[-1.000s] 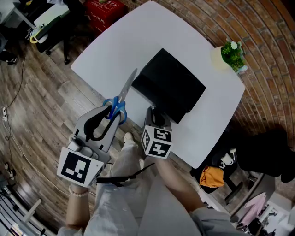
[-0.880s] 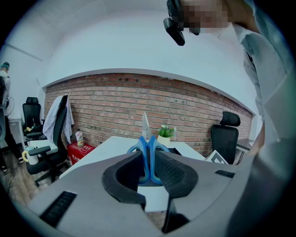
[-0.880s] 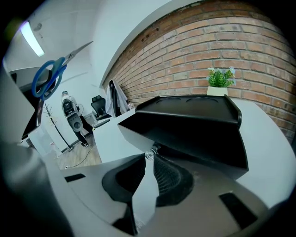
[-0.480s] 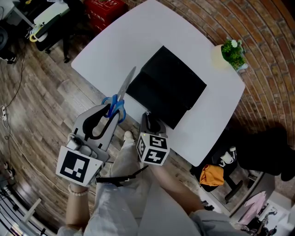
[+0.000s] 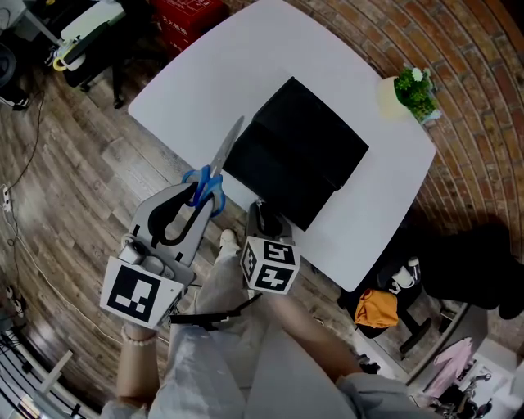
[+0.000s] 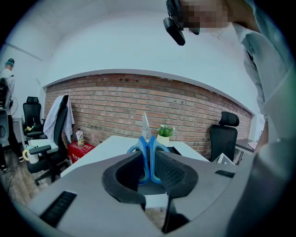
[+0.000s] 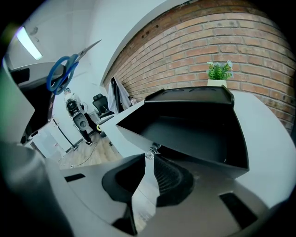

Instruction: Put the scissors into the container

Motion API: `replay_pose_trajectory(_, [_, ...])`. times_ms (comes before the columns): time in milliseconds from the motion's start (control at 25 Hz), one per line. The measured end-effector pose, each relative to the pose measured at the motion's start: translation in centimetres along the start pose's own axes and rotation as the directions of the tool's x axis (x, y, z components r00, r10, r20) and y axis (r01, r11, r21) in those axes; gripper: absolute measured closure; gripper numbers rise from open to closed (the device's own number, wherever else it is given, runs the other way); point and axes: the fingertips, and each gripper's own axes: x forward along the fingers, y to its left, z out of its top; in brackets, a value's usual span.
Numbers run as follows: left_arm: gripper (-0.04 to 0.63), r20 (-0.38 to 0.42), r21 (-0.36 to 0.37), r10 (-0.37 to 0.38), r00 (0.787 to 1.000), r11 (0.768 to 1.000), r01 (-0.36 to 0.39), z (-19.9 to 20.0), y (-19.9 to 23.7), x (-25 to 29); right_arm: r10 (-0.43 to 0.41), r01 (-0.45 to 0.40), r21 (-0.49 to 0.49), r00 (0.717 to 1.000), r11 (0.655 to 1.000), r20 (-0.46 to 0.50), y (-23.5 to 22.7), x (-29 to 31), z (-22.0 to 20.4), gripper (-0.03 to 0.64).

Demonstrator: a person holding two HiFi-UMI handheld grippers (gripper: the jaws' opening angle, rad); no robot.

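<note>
Blue-handled scissors stick out of my left gripper, which is shut on the handles, blades pointing up over the near edge of the white table. In the left gripper view the scissors stand upright between the jaws of the left gripper. The black container lies open in the middle of the table. My right gripper is at its near side, shut on a small metal knob on the container. The scissors also show at the upper left of the right gripper view.
A small potted plant stands at the table's far right corner. A red box and an office chair are on the wooden floor beyond the table's left. An orange item lies under the table's right edge.
The right gripper has drawn back toward me with the knob, and the container's near part has come out wider toward the table edge. The left gripper with the scissors has stayed put.
</note>
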Motion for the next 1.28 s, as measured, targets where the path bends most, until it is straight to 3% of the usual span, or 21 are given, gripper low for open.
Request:
replay_pose_trajectory(320, [0.502, 0.005, 0.007, -0.009, 1.000, 1.000, 0.009, 0.5, -0.2, 0.7, 0.068, -0.069, -0.015, 0.997, 0.998, -0.030, -0.5, -0.2, -0.6, 0.538])
replay_pose_trajectory(600, [0.502, 0.013, 0.046, -0.034, 0.999, 0.998, 0.033, 1.5, -0.9, 0.8, 0.170, -0.165, -0.149, 0.985, 0.975, 0.026, 1.5, -4.3, 0.8, 0.557])
replay_pose_trajectory(720, [0.502, 0.007, 0.092, -0.056, 0.998, 0.994, 0.055, 2.0, -1.3, 1.0, 0.180, -0.160, -0.201, 0.980, 0.966, 0.086, 1.4, -6.5, 2.8, 0.558])
replay_pose_trajectory(840, [0.502, -0.021, 0.187, -0.097, 0.995, 0.977, 0.099, 2.2, -2.0, 1.5, 0.160, -0.120, -0.230, 0.974, 0.966, 0.163, 0.3, -9.0, 5.2, 0.558])
replay_pose_trajectory(920, [0.502, -0.057, 0.280, -0.136, 0.989, 0.949, 0.147, 2.2, -2.6, 2.3, 0.139, -0.087, -0.241, 0.967, 0.967, 0.211, -0.7, -10.5, 6.6, 0.558])
replay_pose_trajectory(1000, [0.502, -0.109, 0.379, -0.178, 0.978, 0.902, 0.206, 1.8, -3.3, 3.6, 0.117, -0.055, -0.236, 0.959, 0.970, 0.257, -2.1, -11.8, 8.0, 0.558])
replay_pose_trajectory(1120, [0.502, -0.208, 0.495, -0.237, 0.949, 0.811, 0.311, 0.4, -4.3, 5.7, 0.072, -0.017, -0.177, 0.948, 0.984, 0.309, -4.4, -13.1, 9.4, 0.558])
replay_pose_trajectory(1280, [0.502, -0.329, 0.582, -0.303, 0.894, 0.681, 0.445, -1.5, -5.8, 8.9, 0.007, 0.038, -0.117, 0.932, 0.992, 0.361, -7.1, -14.6, 10.9, 0.558])
